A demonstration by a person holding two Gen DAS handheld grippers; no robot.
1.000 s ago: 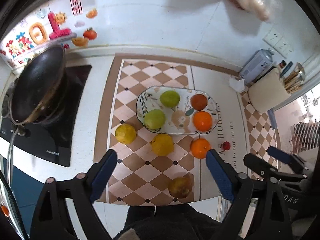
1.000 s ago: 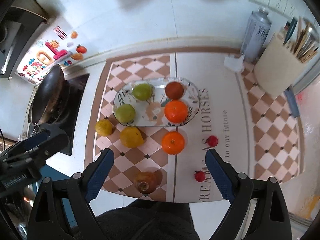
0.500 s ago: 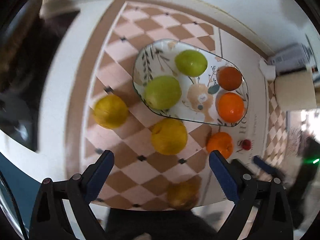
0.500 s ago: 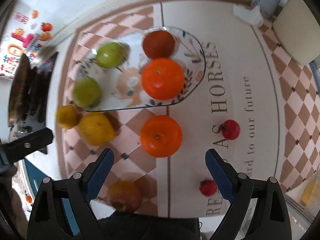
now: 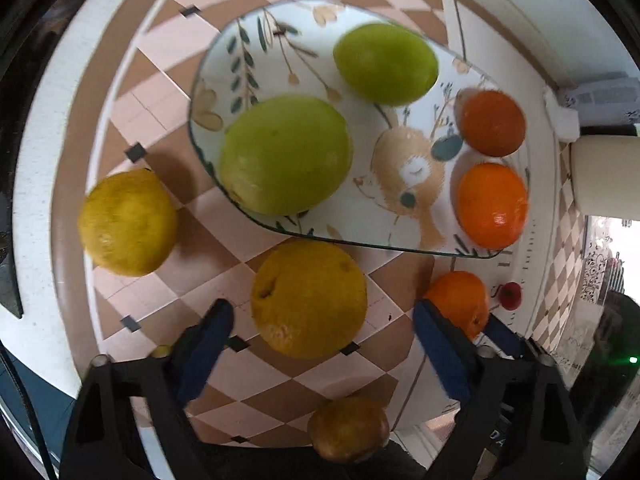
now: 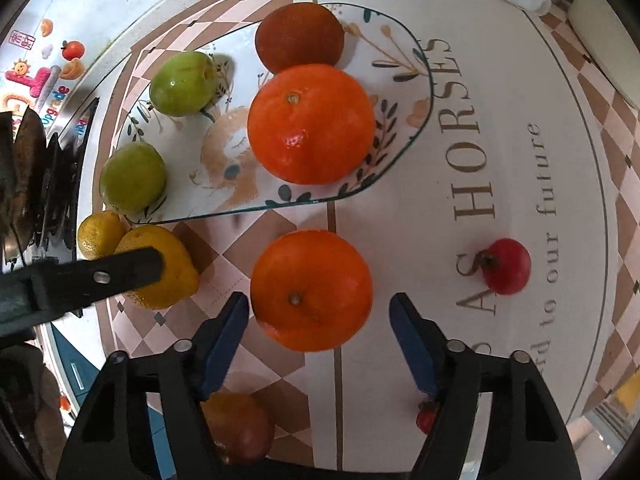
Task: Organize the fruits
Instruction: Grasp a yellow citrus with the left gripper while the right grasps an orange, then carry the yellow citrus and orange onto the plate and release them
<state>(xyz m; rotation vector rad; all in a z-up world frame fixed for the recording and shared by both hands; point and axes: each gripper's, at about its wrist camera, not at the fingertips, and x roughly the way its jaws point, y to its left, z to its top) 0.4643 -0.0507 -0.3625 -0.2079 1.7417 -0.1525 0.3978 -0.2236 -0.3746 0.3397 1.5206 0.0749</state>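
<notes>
The left tongs (image 5: 322, 322) are spread wide, and a yellow citrus (image 5: 309, 298) lies on the checked mat (image 5: 168, 40) between the 2 blue pads, nearer the left pad, with no clear contact on either side. A second yellow citrus (image 5: 127, 222) sits well to the left of these tongs, and a brownish fruit (image 5: 348, 428) lies low between the arms, close to the camera.

The right tongs (image 6: 320, 320) are also spread, holding nothing. An orange (image 6: 311, 290) rests on the mat between their pads, almost touching the left pad and apart from the right one. A small red fruit (image 6: 506, 266) lies to the right, beyond the right pad, and another small red fruit (image 6: 425, 420) shows partly behind that finger.

Just beyond both loose fruits is the patterned plate (image 6: 416, 80) on the tabletop (image 6: 400, 400). It holds 2 green fruits (image 5: 286, 154) (image 5: 386, 64) at its left end, with a bright orange (image 6: 311, 124) and a darker red-orange fruit (image 6: 300, 36) at its right end.
</notes>
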